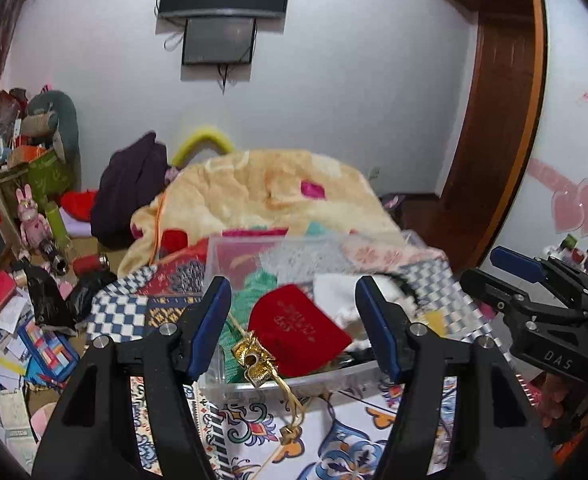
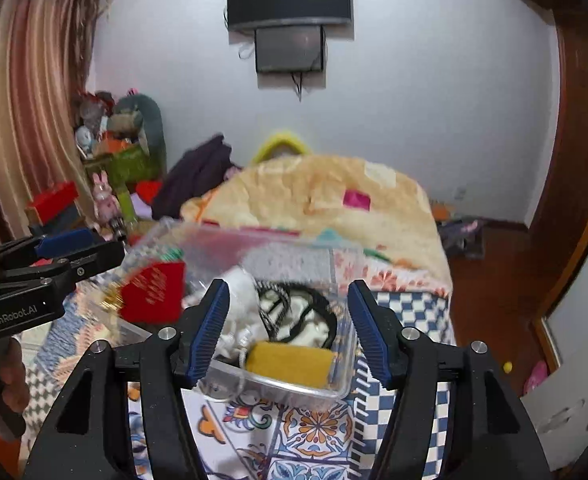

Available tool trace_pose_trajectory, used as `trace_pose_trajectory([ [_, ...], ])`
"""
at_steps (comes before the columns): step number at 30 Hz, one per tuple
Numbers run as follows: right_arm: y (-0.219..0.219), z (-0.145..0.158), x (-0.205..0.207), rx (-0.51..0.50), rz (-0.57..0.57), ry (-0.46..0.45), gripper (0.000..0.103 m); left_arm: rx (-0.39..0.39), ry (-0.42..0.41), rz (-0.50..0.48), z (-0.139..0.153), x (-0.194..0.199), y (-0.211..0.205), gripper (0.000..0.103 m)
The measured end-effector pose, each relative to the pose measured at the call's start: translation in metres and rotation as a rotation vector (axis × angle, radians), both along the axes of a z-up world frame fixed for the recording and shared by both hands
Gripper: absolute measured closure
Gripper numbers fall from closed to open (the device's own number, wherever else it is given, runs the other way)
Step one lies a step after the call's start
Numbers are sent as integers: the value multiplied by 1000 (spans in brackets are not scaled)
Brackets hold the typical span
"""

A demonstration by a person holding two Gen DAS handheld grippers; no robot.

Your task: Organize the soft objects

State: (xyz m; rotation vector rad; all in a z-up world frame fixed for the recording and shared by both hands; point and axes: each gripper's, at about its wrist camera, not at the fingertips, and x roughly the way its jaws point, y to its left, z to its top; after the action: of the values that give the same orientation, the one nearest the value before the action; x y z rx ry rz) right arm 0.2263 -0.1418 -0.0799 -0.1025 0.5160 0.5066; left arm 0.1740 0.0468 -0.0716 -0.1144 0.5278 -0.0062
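A clear plastic box [image 1: 230,248] stands on the patterned bedspread [image 1: 333,440]. In it lie a red pouch [image 1: 299,326] with a gold tassel cord [image 1: 258,362], green knit cloth [image 1: 254,284] and white soft things [image 1: 335,296]. My left gripper [image 1: 294,324] is open and empty, just in front of the box. In the right wrist view the box [image 2: 333,388] holds the red pouch [image 2: 154,292], white cloth [image 2: 242,292], a black band [image 2: 294,308] and a yellow sponge [image 2: 290,362]. My right gripper [image 2: 288,328] is open and empty over the box's near side.
A cream blanket [image 1: 262,192] is piled behind the box, with a dark purple garment [image 1: 134,188] to its left. Clutter of papers, toys and boxes [image 1: 22,280] fills the floor at left. A wooden door frame [image 2: 573,160] and floor lie to the right.
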Motion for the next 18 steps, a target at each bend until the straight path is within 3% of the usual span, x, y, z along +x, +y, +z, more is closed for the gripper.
trace_pose_trajectory([
  [2,-6,15,-12,32,2,-45,34,2,-46,-7,15,-16,-2,39],
  [7,-19,49,-43,91,20,-140,32,20,-154,-27,51,-53,-12,37],
  [11,-27,68,-64,135,33,-203,23,37,-242,-31,74,-81,-20,27],
  [15,-30,84,-84,156,45,-264,22,46,-304,-41,92,-105,-26,24],
  [18,-31,91,-98,164,51,-302,19,47,-345,-38,99,-121,-30,11],
])
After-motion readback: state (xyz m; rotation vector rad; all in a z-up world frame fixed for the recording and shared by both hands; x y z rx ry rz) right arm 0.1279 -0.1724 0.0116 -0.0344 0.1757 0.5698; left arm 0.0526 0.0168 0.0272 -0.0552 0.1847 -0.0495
